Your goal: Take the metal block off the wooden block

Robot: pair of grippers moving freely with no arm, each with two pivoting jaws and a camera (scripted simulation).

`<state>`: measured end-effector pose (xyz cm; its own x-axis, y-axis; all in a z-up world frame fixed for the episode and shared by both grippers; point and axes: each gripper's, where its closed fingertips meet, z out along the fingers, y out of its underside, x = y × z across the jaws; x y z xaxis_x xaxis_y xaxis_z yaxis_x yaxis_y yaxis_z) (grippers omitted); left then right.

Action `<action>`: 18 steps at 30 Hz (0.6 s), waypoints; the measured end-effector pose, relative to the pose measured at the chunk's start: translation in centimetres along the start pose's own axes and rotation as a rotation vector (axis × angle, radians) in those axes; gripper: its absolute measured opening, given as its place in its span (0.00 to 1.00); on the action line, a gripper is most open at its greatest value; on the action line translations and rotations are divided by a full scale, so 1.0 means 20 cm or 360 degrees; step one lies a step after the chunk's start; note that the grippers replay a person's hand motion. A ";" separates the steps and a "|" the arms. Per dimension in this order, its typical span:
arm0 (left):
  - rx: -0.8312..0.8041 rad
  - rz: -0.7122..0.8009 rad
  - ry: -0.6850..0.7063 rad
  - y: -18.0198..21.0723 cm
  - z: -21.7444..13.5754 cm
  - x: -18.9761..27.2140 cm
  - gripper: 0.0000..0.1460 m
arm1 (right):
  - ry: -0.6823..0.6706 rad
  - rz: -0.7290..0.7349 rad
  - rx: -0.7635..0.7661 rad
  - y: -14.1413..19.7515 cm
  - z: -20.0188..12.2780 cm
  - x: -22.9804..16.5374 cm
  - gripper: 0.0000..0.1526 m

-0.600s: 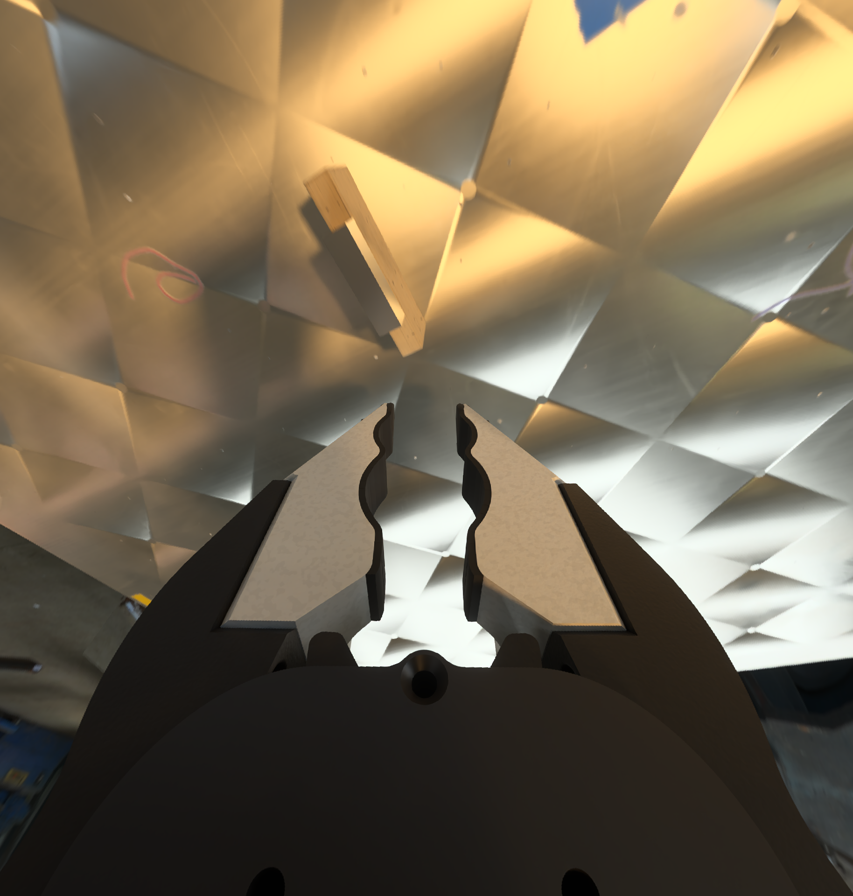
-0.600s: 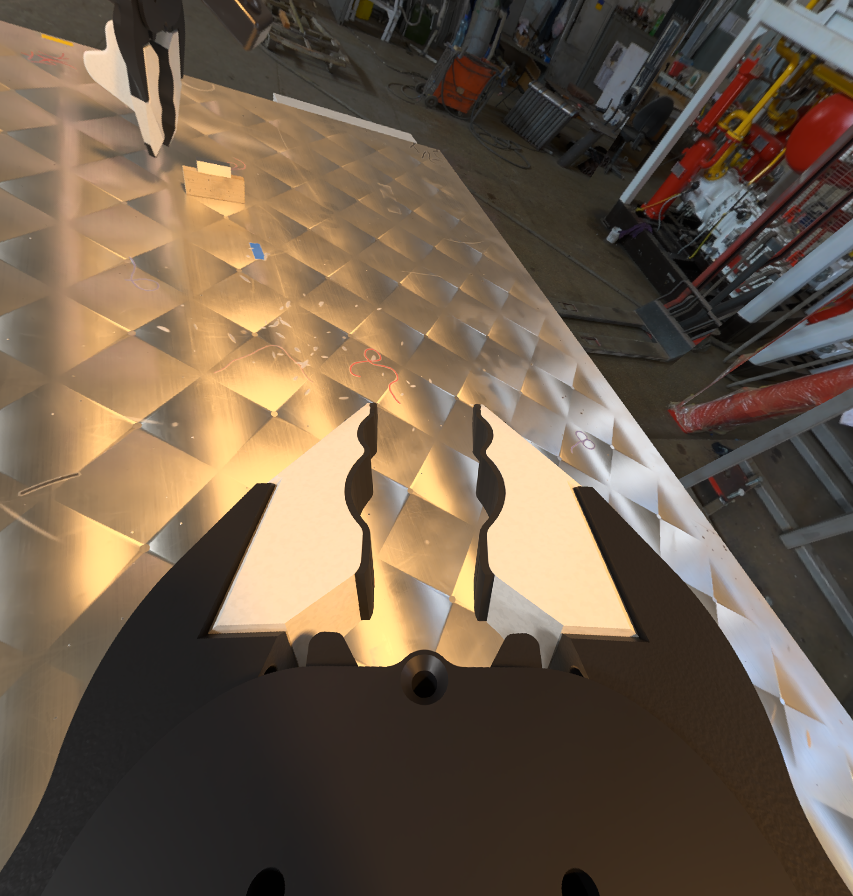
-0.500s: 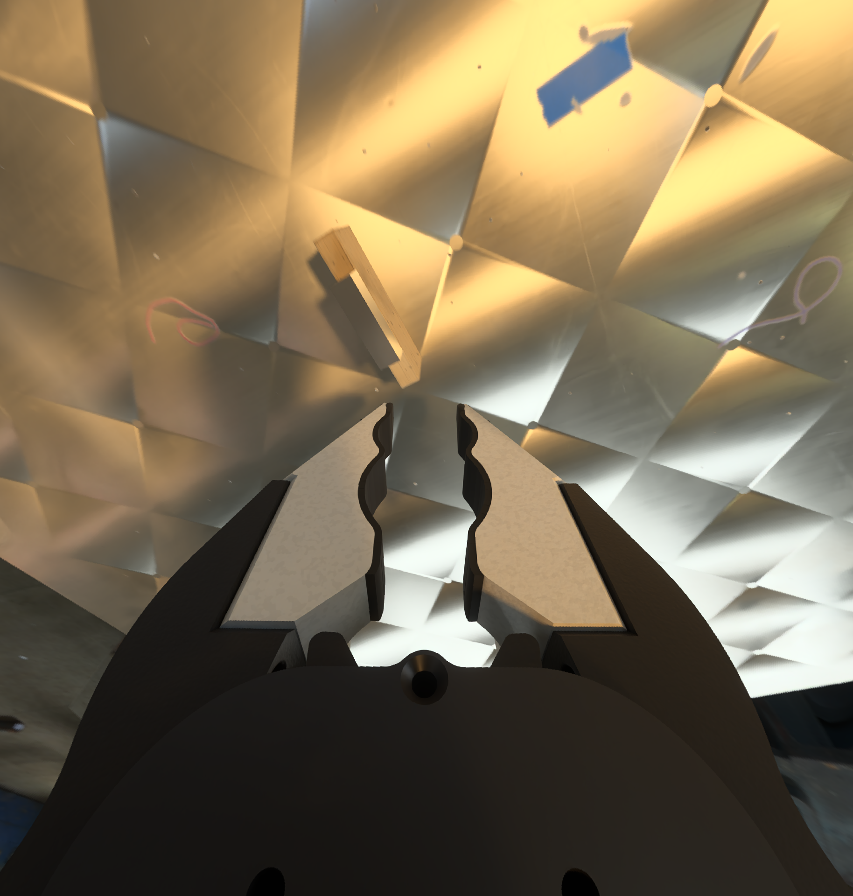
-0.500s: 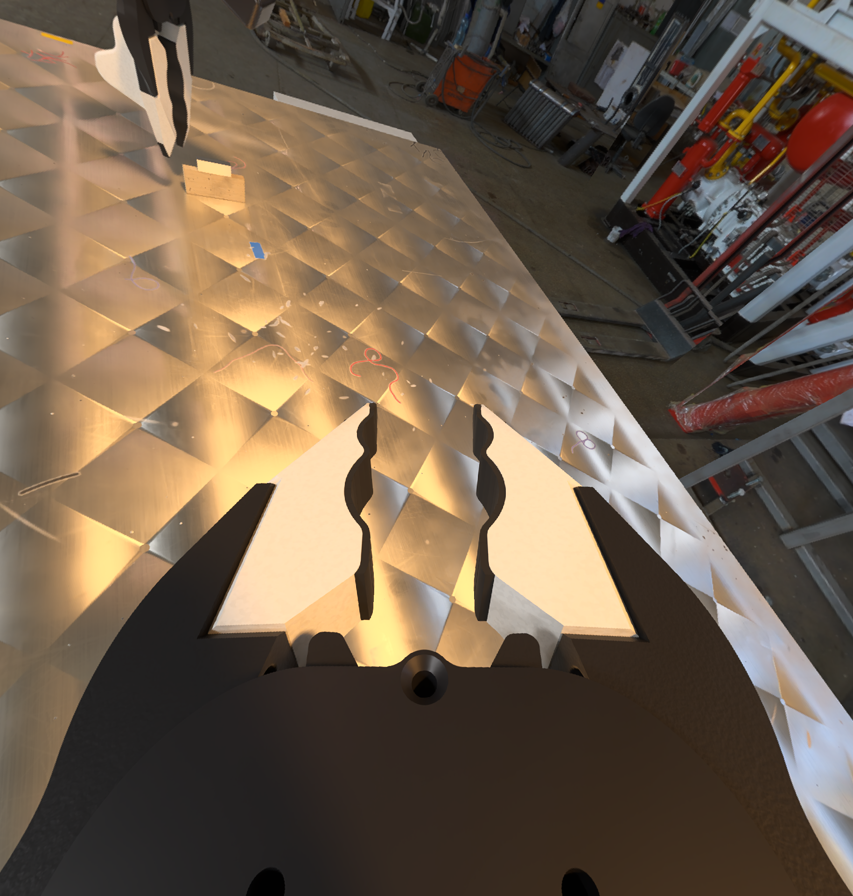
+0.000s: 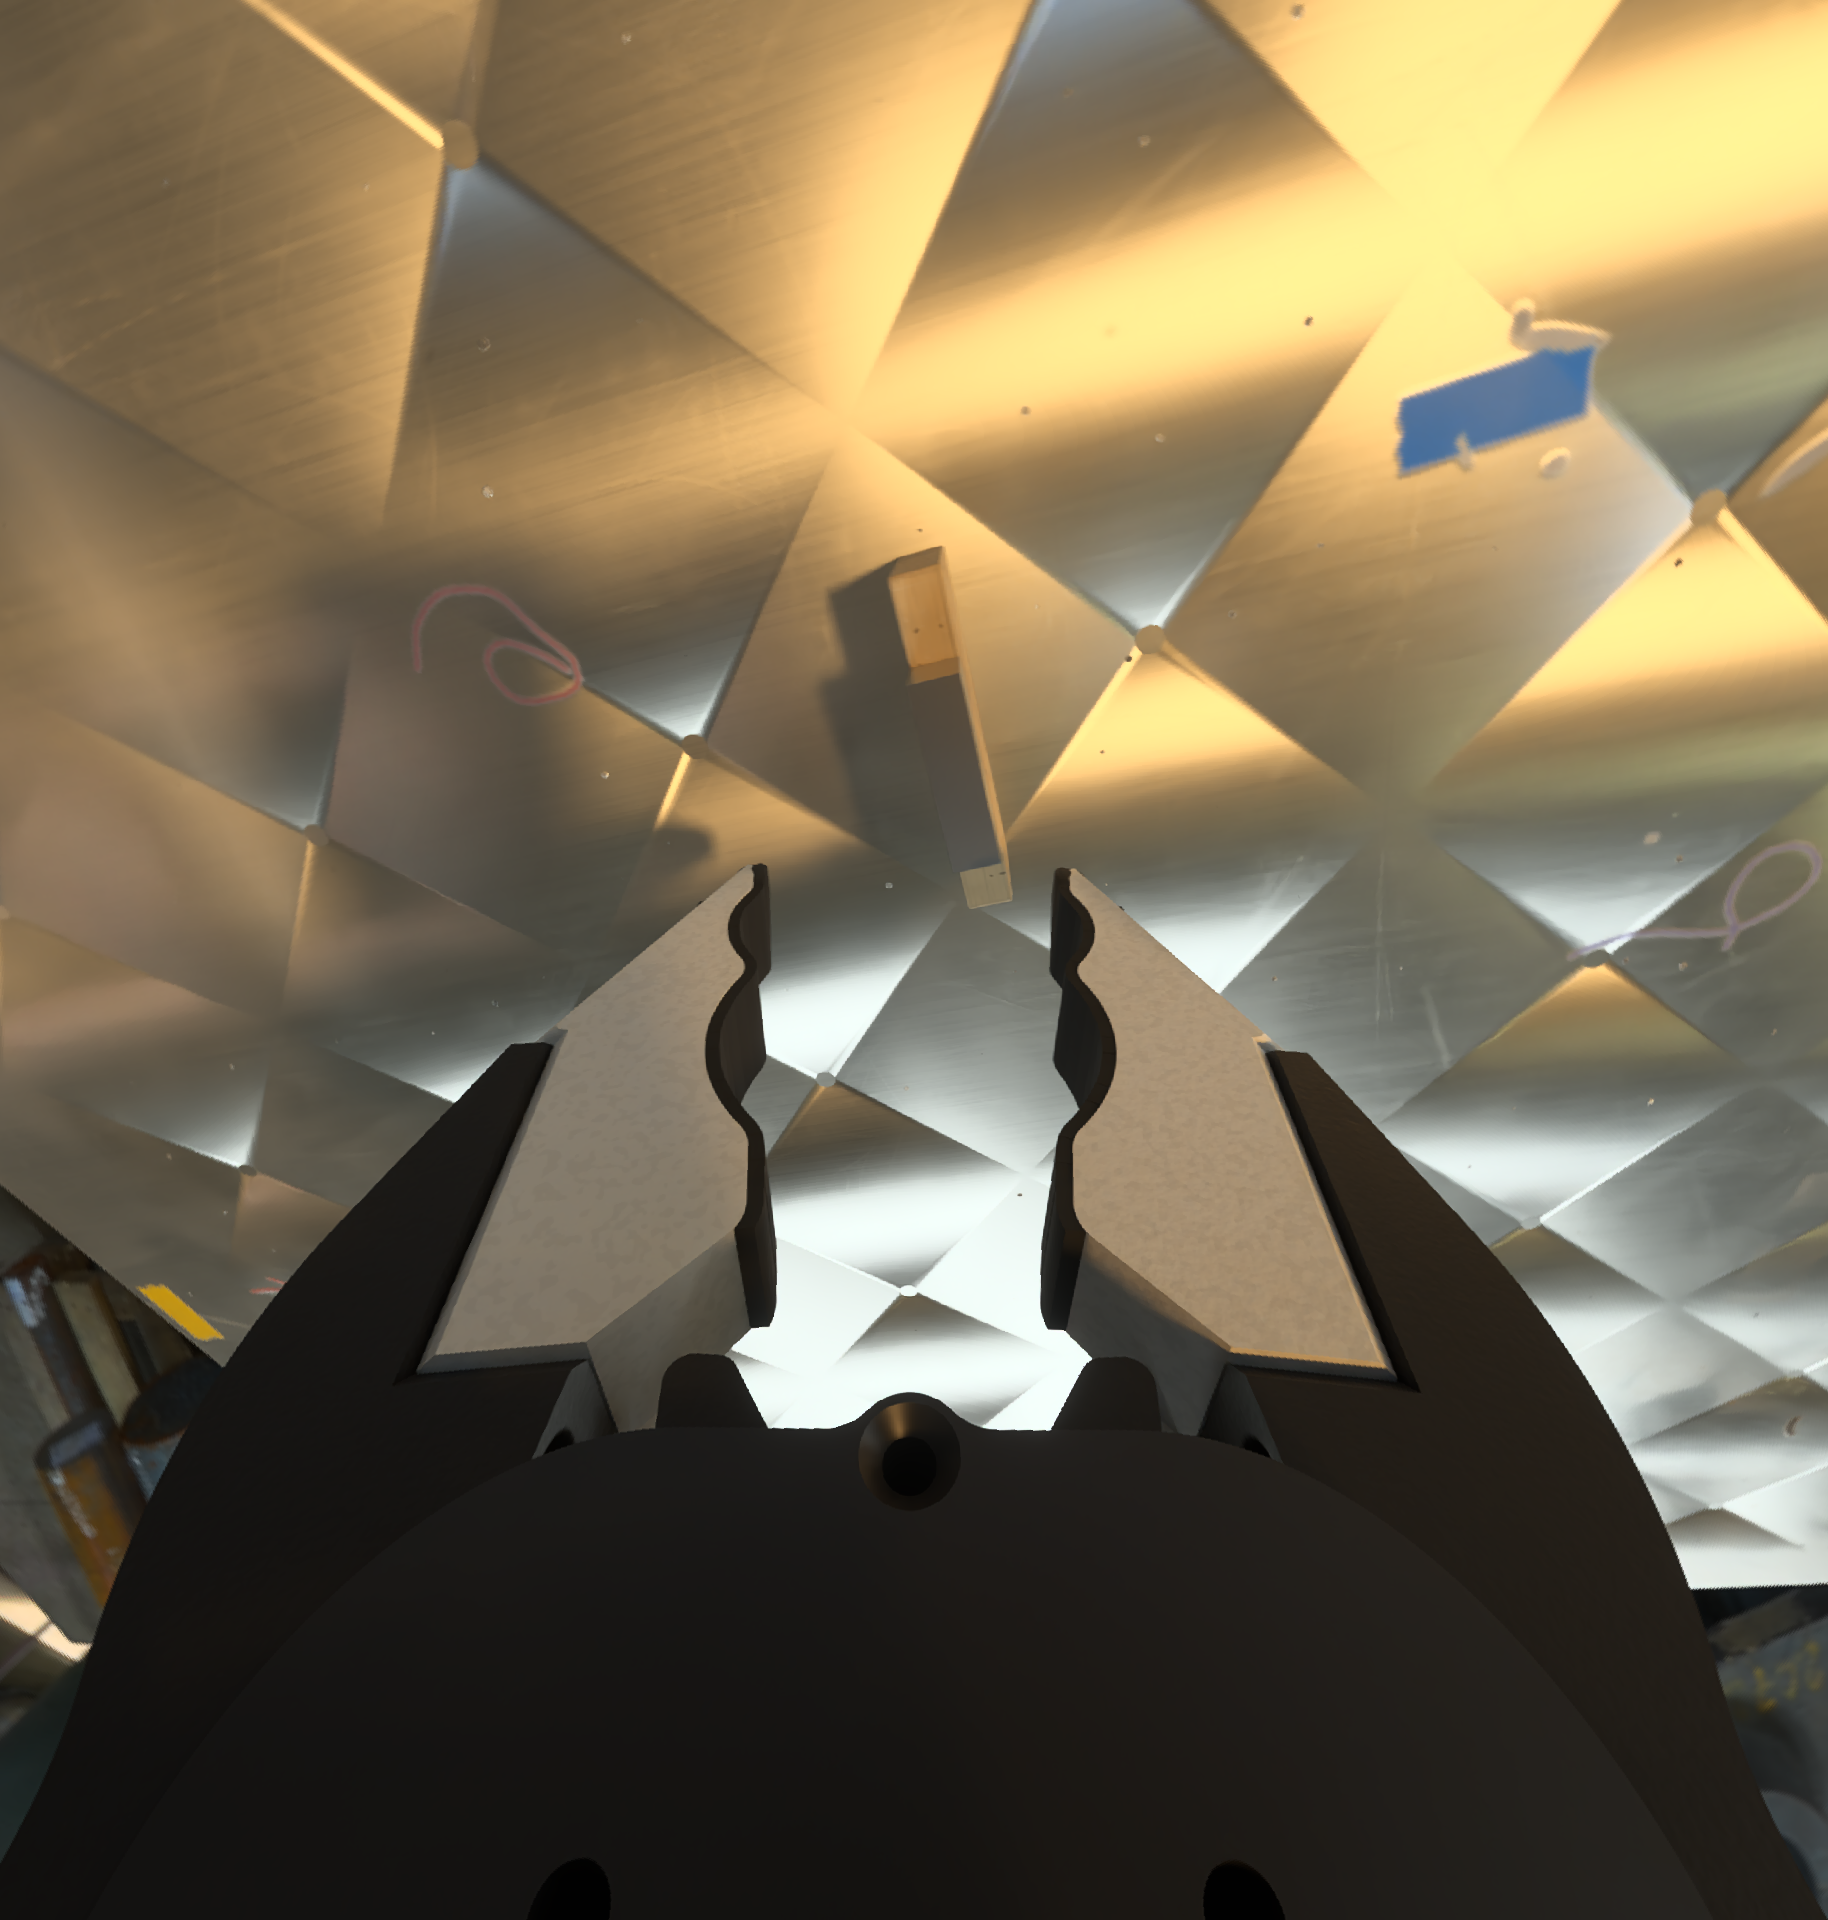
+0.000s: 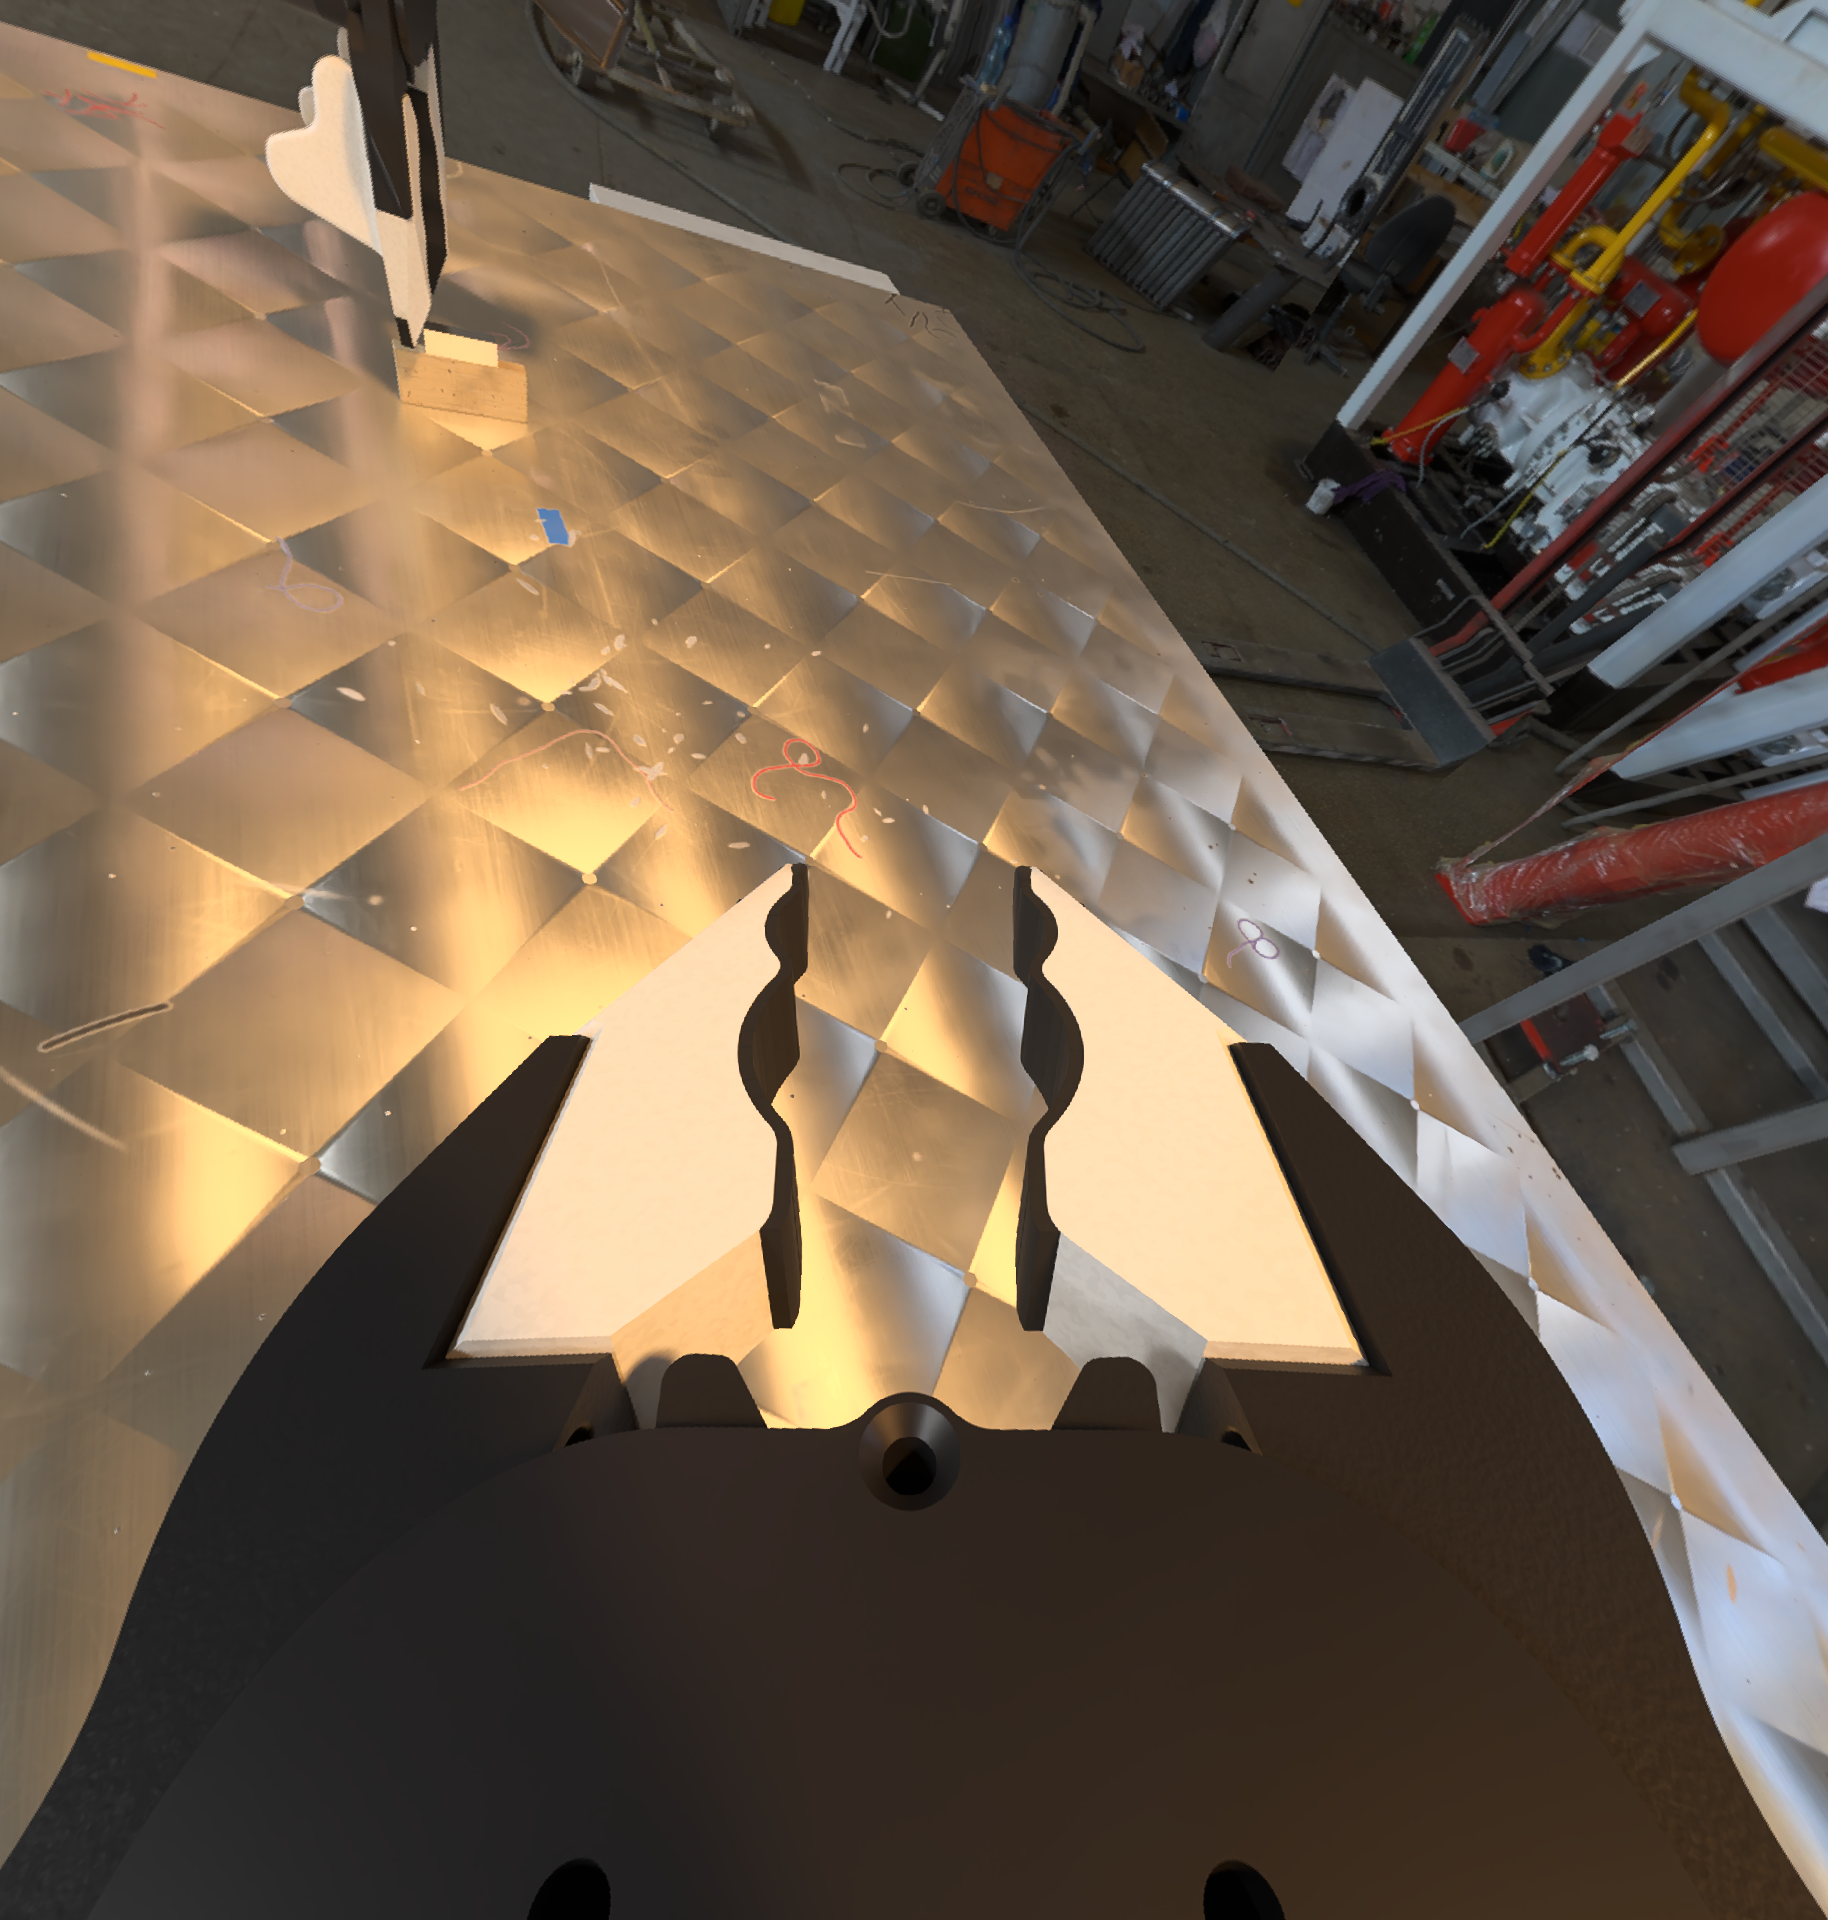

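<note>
A thin wooden block (image 5: 926, 621) stands on edge on the shiny quilted metal table (image 5: 1305, 727). A shorter grey metal block (image 5: 939, 774) sits along its top. In the right wrist view the wooden block (image 6: 468, 392) is far off at the upper left, with the pale metal block (image 6: 461, 349) on it. My left gripper (image 5: 910, 878) is open and empty, just above the stack, whose near end shows between the fingertips. It also shows in the right wrist view (image 6: 411, 312), pointing down at the stack's left end. My right gripper (image 6: 911, 873) is open and empty, far from the blocks.
A piece of blue tape (image 5: 1492, 407) lies on the table right of the blocks and also shows in the right wrist view (image 6: 554, 527). Pink scribbles (image 5: 499, 649) mark the sheet. The table's right edge (image 6: 1409, 1039) drops to a workshop floor with red machinery (image 6: 1575, 291).
My left gripper has opened wider, come down toward the stack and turned, so the blocks now run nearly along its fingers. The right gripper has not moved.
</note>
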<state>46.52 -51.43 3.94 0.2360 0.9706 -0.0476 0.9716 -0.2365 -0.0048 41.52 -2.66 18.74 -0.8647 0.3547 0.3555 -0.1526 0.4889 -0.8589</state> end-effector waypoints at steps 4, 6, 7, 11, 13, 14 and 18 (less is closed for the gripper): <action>0.0069 -0.0123 0.0095 -0.04 -0.01 0.02 0.31 | 0.0000 -0.0001 -0.0008 0.01 0.00 0.00 0.26; 0.0110 -0.0197 0.0145 -0.06 -0.02 0.02 0.30 | -0.0001 0.0000 -0.0011 0.01 0.00 0.00 0.26; 0.0124 -0.0240 0.0175 -0.07 -0.03 0.02 0.30 | 0.0000 -0.0002 -0.0012 0.01 0.00 0.00 0.26; 0.0208 -0.0454 0.0329 -0.10 -0.05 0.02 0.33 | 0.0005 -0.0014 -0.0015 0.01 0.00 0.00 0.26; 0.0219 -0.0527 0.0386 -0.10 -0.05 0.02 0.34 | 0.0004 -0.0011 -0.0014 0.01 0.00 0.00 0.26; 0.0212 -0.0538 0.0401 -0.10 -0.05 0.02 0.33 | 0.0004 -0.0011 -0.0016 0.01 0.00 0.00 0.26; 0.0164 -0.0534 0.0388 -0.10 -0.02 0.03 0.28 | 0.0003 -0.0015 -0.0020 0.01 0.00 0.00 0.26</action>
<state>44.79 -50.40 4.39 -0.0842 0.9739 0.2110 0.9915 0.1030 -0.0799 41.43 -2.60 18.53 -0.8625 0.3515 0.3640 -0.1545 0.5021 -0.8509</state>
